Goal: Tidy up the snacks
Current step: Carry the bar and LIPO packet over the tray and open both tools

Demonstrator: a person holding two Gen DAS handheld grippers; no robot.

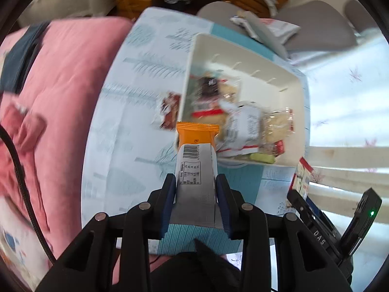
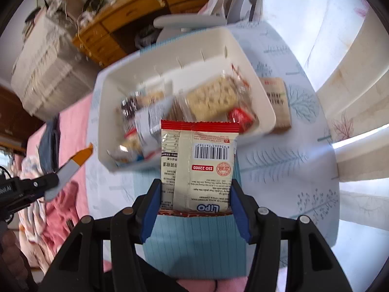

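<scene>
Left wrist view is showing the left gripper (image 1: 195, 185) clamping an orange-tipped bar (image 1: 195, 155); the right gripper (image 2: 195, 192) is pinching a Lipo packet (image 2: 198, 160) above the snack-filled white bin (image 2: 121, 77).

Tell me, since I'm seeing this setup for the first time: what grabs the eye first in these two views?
Each gripper grips a snack. The left gripper has its jaws shut on an orange-and-grey snack bar, and the right gripper clamps a cream packet with a red top edge. Just beyond both sits a white bin, already heaped with wrapped snacks, on the tree-patterned tablecloth.
</scene>
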